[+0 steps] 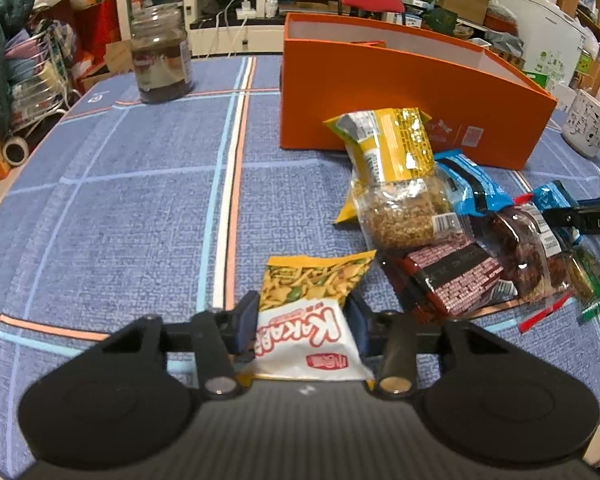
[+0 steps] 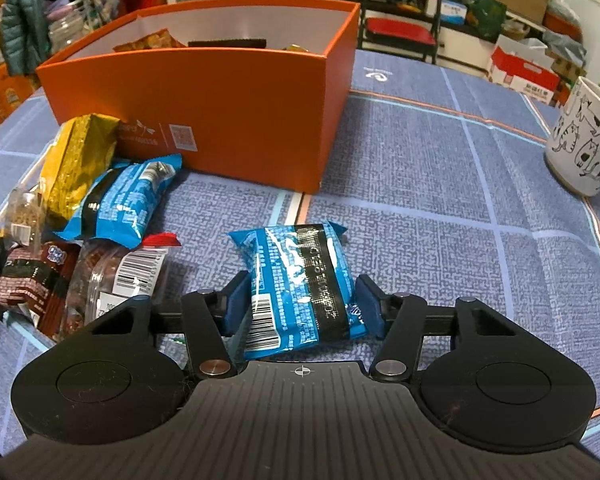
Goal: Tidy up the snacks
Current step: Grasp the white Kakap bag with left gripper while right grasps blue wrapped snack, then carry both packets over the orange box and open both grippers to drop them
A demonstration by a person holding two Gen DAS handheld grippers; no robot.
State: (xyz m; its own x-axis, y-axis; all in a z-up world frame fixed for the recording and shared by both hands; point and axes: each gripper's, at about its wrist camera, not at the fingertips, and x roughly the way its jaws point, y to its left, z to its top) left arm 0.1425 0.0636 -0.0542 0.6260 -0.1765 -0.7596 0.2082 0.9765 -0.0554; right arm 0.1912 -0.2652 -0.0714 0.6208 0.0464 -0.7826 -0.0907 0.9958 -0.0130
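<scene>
From the left wrist view, the left gripper point(image 1: 302, 326) has its jaws clenched on a white and yellow snack bag point(image 1: 308, 312), the blue pads pressing both of its sides low over the blue checked bench point(image 1: 140, 184). Just to its right lies a heap of packets: a yellow-topped cereal bar pack point(image 1: 396, 176), a dark brown wafer pack point(image 1: 452, 280), a clear pack of dark cookies point(image 1: 520, 248). Behind them stands the orange box point(image 1: 400, 92), and far left a glass jar point(image 1: 162, 56).

Over to the right wrist view: the right gripper point(image 2: 300, 304) grasps a blue packet point(image 2: 300, 288), its jaws closed in against the wrapper's sides on the bench. A second blue packet point(image 2: 124, 204) rests against the heap at left, near the box's front wall. A cat-print mug point(image 2: 584, 148) sits well apart at right.
</scene>
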